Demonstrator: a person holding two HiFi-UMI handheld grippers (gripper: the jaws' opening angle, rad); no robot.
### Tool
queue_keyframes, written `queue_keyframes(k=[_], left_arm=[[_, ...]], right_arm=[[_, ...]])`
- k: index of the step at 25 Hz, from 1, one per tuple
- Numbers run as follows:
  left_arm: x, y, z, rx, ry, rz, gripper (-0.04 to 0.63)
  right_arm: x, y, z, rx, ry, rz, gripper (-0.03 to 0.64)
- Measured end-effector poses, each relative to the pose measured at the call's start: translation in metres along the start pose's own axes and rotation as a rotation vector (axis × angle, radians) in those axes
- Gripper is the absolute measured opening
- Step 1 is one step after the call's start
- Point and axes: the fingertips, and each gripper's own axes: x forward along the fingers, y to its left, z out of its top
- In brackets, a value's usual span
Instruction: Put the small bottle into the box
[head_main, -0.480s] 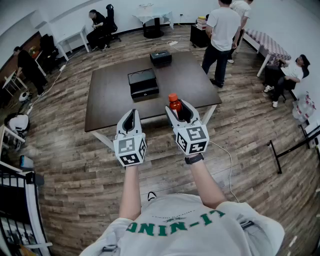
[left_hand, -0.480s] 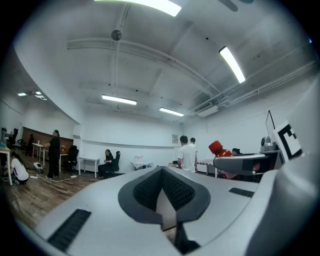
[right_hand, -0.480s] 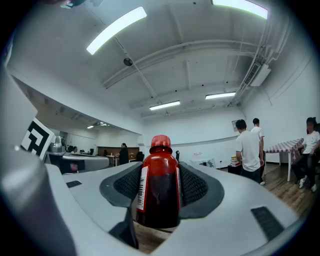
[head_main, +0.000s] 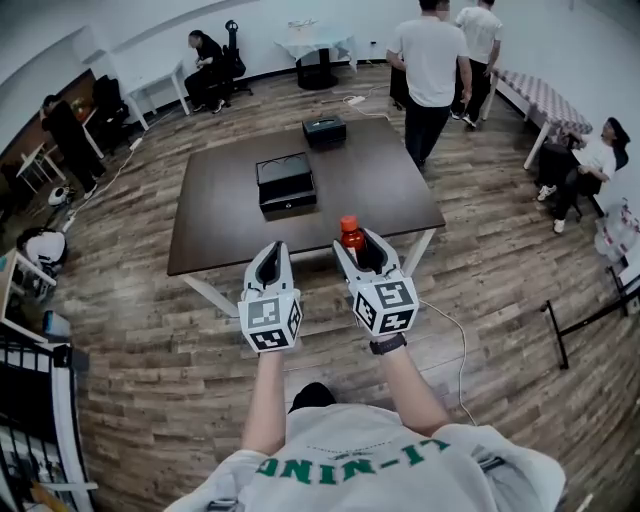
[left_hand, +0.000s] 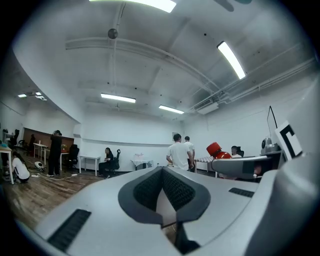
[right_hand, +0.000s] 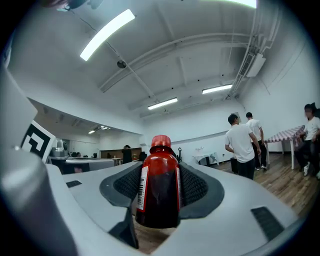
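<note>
Red bottle (head_main: 349, 228) (body behind right claw (head_main: 356, 241))

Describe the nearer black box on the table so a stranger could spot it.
Find the dark brown table on the wooden floor. Two black boxes sit on it; the nearer box is the larger, near the table's middle, while the smaller box sits by the far edge.

The small bottle (right_hand: 158, 185) is showing dark red liquid, a red cap and a white barcode label. The table (head_main: 220, 215) is appearing dark brown, the box (head_main: 286, 184) black. The left gripper (head_main: 271, 252) and right gripper (head_main: 357, 247) are displaying black-and-white square markers.
</note>
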Motion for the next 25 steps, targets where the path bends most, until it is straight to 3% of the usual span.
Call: queue_keyframes(k=[9,15,25], left_arm=[[0.053,0.022,-0.032,-0.033,0.047,0.017,0.008],[0.127,0.066,-0.033,-0.041,0.037,-0.002,0.008],[0.259,0.168,-0.012,-0.075,0.007,0.000,0.008]], right_arm=[[0.053,-0.017,-0.030,0.041,0.043,0.037,0.230],[0.135,-0.031,-0.040,0.045,0.073,0.031,0.230],[0.295,-0.052,-0.020,0.025,0.096,0.020,0.230]])
